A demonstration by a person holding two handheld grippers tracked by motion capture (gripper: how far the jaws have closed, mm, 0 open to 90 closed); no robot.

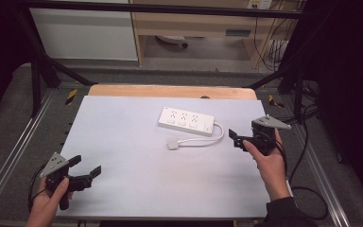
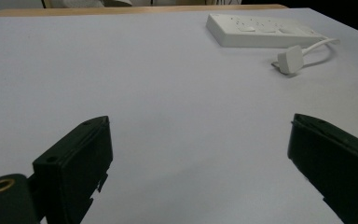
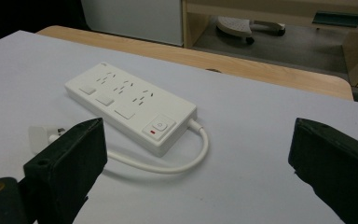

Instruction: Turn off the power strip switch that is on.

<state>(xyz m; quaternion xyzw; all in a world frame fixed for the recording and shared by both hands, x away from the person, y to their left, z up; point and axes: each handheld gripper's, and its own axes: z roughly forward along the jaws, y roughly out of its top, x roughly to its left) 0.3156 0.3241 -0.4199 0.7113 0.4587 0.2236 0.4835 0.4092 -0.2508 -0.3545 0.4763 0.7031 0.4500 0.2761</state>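
- Pale grey sheeting [image 1: 137,156] covers the wooden table [image 1: 170,91] we work at; beyond it we see a dim floor and cabinets, dark at both edges.
- We see a white power strip [image 1: 187,121] lying flat toward the far right of the sheet, its cord [image 1: 212,137] looping back to a plug [image 1: 172,144] resting just in front of it (the plug's prongs are too blurred to make out).
- Our left gripper [image 1: 86,167] hovers near the front left corner, jaws wide apart, holding nothing.
- Our right gripper [image 1: 235,137] sits just right of the strip, jaws likewise spread and empty; in its own view one jaw hides part of the plug.
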